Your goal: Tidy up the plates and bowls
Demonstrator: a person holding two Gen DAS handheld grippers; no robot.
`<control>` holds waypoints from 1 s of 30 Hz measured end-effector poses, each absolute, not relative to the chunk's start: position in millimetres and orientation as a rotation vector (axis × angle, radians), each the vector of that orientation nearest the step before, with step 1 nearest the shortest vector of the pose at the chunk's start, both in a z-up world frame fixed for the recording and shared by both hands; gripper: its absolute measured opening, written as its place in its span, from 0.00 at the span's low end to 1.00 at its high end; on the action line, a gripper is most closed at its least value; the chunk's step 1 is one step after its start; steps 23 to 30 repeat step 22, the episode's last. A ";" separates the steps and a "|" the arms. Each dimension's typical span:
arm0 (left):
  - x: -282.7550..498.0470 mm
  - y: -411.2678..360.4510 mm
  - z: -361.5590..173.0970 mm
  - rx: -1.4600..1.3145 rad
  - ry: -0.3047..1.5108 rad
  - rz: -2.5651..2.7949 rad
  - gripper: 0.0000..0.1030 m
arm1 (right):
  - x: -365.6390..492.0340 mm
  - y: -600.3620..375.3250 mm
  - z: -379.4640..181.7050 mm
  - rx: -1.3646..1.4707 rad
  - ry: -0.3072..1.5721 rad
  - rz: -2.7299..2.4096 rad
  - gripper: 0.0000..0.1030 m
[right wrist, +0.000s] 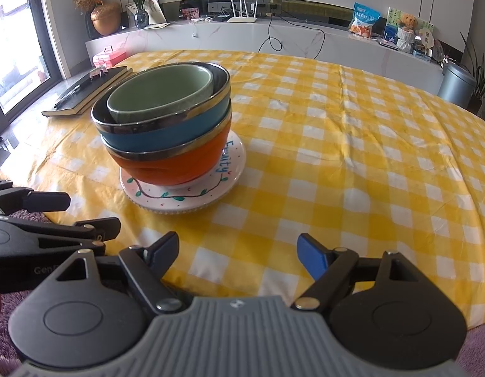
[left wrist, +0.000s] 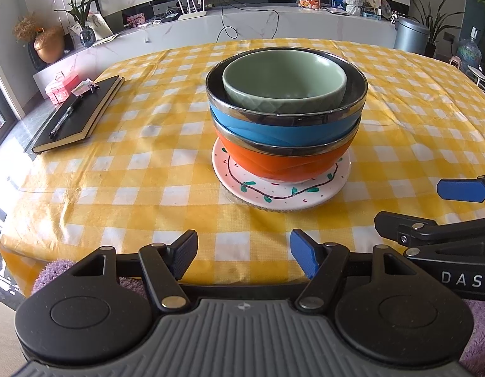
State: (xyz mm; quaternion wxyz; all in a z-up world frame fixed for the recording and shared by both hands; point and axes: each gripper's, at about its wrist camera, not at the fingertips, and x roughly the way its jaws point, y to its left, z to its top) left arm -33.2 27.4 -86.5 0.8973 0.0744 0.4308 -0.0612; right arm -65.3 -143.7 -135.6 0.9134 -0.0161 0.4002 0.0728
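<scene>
A stack stands in the middle of the yellow checked table. A green bowl (left wrist: 284,86) (right wrist: 160,95) sits inside a blue bowl (left wrist: 286,124) (right wrist: 162,130), which nests in an orange bowl (left wrist: 281,163) (right wrist: 173,165). All rest on a white plate (left wrist: 281,191) (right wrist: 185,194) painted with a vine. My left gripper (left wrist: 244,256) hangs open over the table's near edge, short of the plate, nothing between its fingers. My right gripper (right wrist: 239,256) is open too, to the right of the stack and near the front edge. Each gripper shows at the side of the other's view.
A black notebook (left wrist: 80,116) (right wrist: 85,91) with a pen on it lies at the table's left side. A pink box (left wrist: 61,86) stands behind it. A long white cabinet (left wrist: 273,22) with plants, a router and a snack bag runs beyond the table. Purple fabric lies below the near edge.
</scene>
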 end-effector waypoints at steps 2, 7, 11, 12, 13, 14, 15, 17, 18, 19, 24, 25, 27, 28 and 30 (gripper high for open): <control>-33.1 27.8 -86.4 0.152 0.893 -0.127 0.77 | -65.2 -143.7 -136.0 -0.032 0.826 0.150 0.79; -33.3 28.0 -86.4 0.150 0.894 -0.129 0.77 | -64.5 -143.1 -138.3 -0.031 0.833 0.151 0.79; -33.3 27.9 -86.4 0.150 0.894 -0.129 0.77 | -63.7 -143.4 -138.7 -0.031 0.836 0.151 0.79; -33.4 27.9 -86.4 0.150 0.893 -0.129 0.77 | -63.7 -143.4 -138.7 -0.031 0.836 0.151 0.79; -33.4 28.0 -86.4 0.151 0.892 -0.128 0.76 | -63.7 -143.4 -138.7 -0.031 0.836 0.152 0.79; -33.1 27.8 -86.1 0.152 0.891 -0.128 0.76 | -63.7 -143.4 -138.7 -0.031 0.836 0.152 0.79; -33.0 27.8 -85.9 0.152 0.890 -0.128 0.76 | -63.7 -143.4 -138.7 -0.031 0.836 0.152 0.79; -32.8 27.7 -85.5 0.153 0.886 -0.130 0.76 | -63.8 -143.3 -138.7 -0.031 0.836 0.152 0.79; -32.9 27.8 -85.3 0.153 0.883 -0.130 0.76 | -63.8 -143.2 -138.6 -0.031 0.836 0.152 0.79; -32.9 27.9 -85.0 0.152 0.882 -0.131 0.76 | -63.9 -143.1 -138.7 -0.032 0.836 0.153 0.79; -32.5 28.6 -84.2 0.147 0.879 -0.132 0.76 | -63.9 -143.0 -138.7 -0.031 0.836 0.153 0.79; -32.5 28.6 -84.2 0.147 0.879 -0.132 0.76 | -63.9 -143.0 -138.7 -0.031 0.836 0.153 0.79; -32.5 28.6 -84.2 0.147 0.879 -0.132 0.76 | -63.9 -143.0 -138.7 -0.031 0.836 0.153 0.79; -32.5 28.6 -84.2 0.147 0.879 -0.132 0.76 | -63.9 -143.0 -138.7 -0.031 0.836 0.153 0.79; -32.5 28.6 -84.2 0.147 0.879 -0.132 0.76 | -63.9 -143.0 -138.7 -0.031 0.836 0.153 0.79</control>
